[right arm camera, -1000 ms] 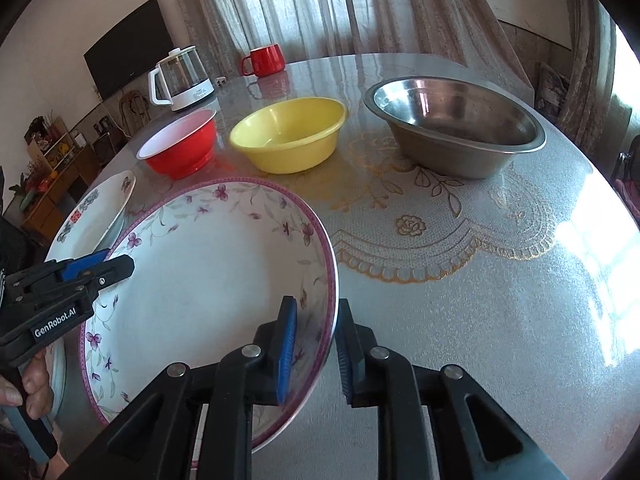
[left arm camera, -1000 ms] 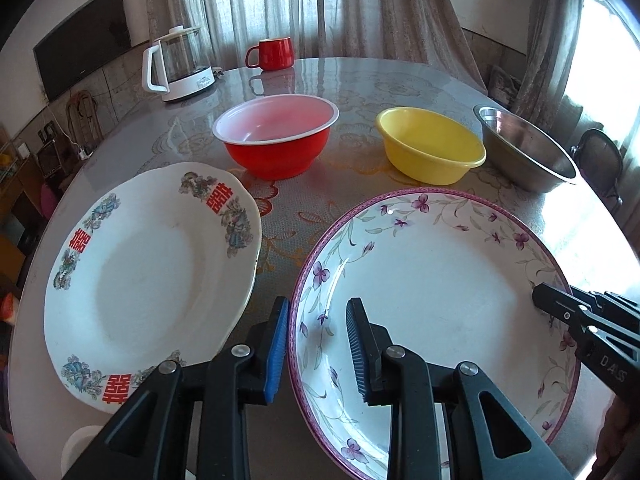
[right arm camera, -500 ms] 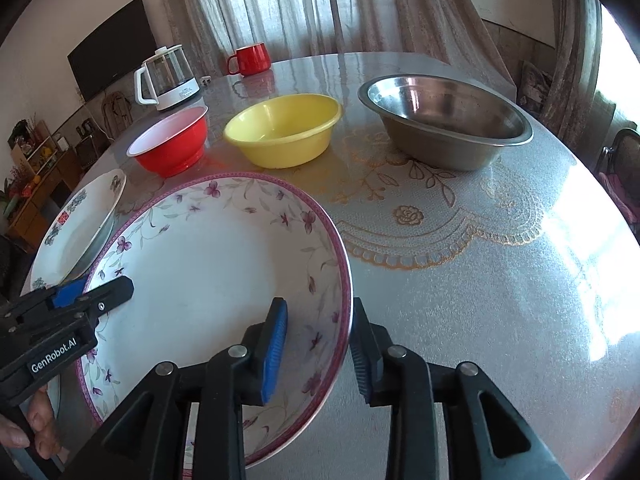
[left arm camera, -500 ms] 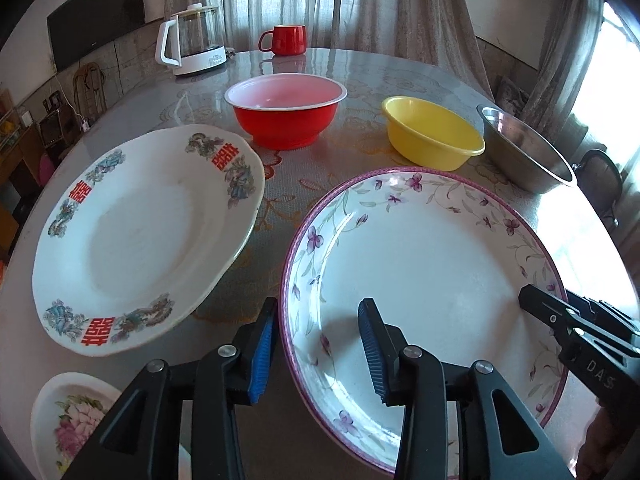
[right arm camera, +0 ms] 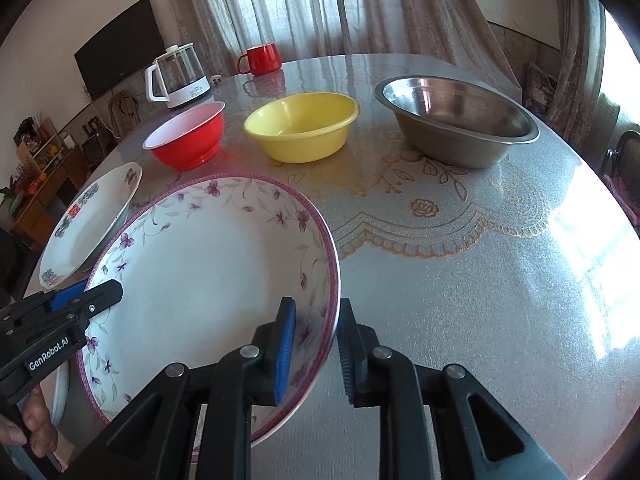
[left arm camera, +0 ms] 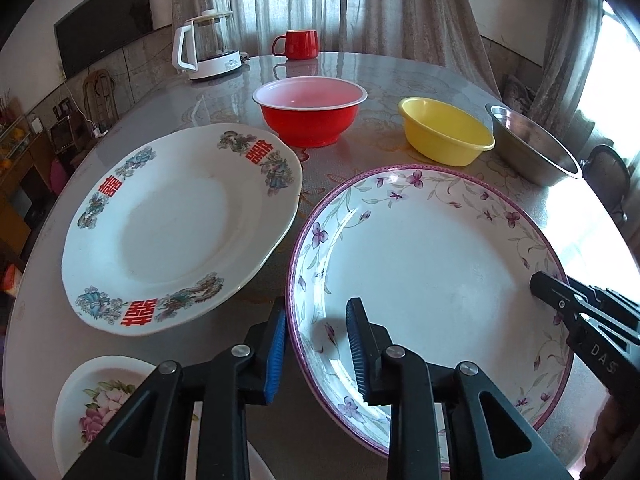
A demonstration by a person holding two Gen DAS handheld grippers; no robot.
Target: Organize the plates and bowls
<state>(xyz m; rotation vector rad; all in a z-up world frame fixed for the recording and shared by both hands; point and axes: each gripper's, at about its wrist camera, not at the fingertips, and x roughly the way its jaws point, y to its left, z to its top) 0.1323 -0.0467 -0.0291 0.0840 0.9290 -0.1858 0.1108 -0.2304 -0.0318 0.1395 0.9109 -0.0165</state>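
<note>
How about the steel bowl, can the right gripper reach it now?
Likely yes: bare table leads to the steel bowl. But the jaws of the right gripper have just been closing on the flowered plate.

Between the fingers of both grippers: white plate (left arm camera: 432, 264) with purple rim band, purple flowers, grey-green vines. Left of the left fingers (left arm camera: 276, 356) (black, one pad blue): white platter (left arm camera: 176, 224), red double characters, blue-green floral clusters. Beside them, low: small white bowl (left arm camera: 100, 400), pink flowers. Beyond the fingertips: red bowl (left arm camera: 310, 114) with white rim and pale pink inside, yellow bowl (left arm camera: 446, 130), steel bowl (right arm camera: 456, 120), red mug (left arm camera: 297, 44), white-and-clear kettle (left arm camera: 206, 46). Underneath: grey tablecloth (right arm camera: 460, 260), gold lace and rose pattern.
</note>
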